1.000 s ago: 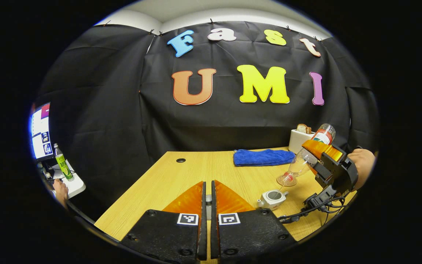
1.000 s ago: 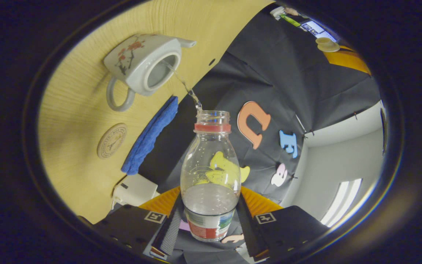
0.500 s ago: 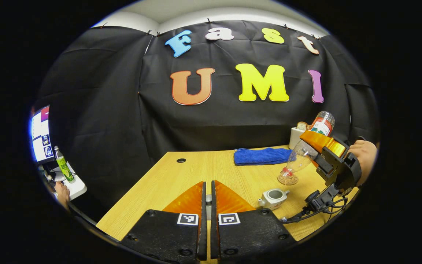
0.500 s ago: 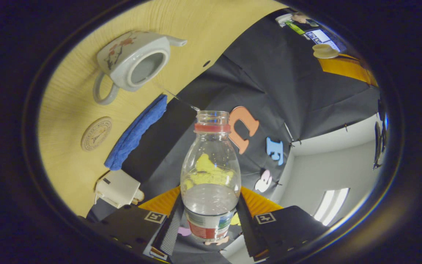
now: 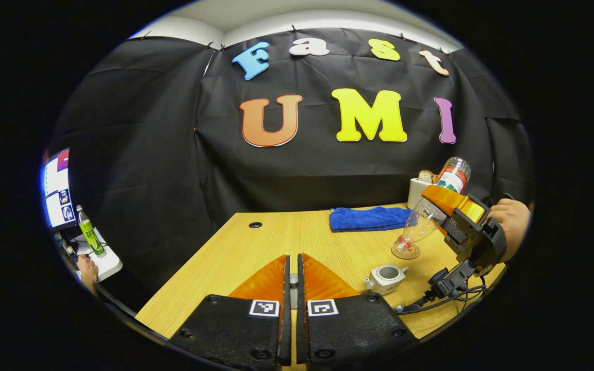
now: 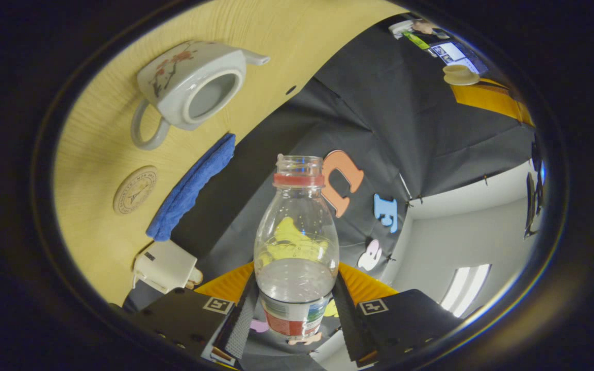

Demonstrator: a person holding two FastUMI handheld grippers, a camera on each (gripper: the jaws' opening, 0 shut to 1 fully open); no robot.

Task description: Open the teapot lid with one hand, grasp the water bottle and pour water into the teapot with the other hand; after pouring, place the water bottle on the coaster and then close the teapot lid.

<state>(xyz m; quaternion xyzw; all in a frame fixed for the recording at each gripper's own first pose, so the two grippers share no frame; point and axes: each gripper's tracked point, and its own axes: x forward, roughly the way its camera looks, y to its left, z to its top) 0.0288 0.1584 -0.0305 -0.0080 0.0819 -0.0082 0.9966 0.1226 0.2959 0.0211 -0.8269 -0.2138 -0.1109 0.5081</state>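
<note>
my right gripper (image 6: 297, 309) clamps the water bottle (image 6: 297, 247) by its lower body, tilted mouth-down above the coaster (image 5: 406, 251), the open teapot (image 5: 387, 276) just in front of it on the wooden table (image 5: 256, 252). my left gripper (image 5: 291, 281) is held above the table's near edge, its fingers nearly together on the teapot lid (image 6: 460, 75). a blue cloth (image 5: 369, 218) and a white toaster (image 5: 419, 190) lie by the black-draped back wall; a monitor (image 5: 55, 188) glows far left.
</note>
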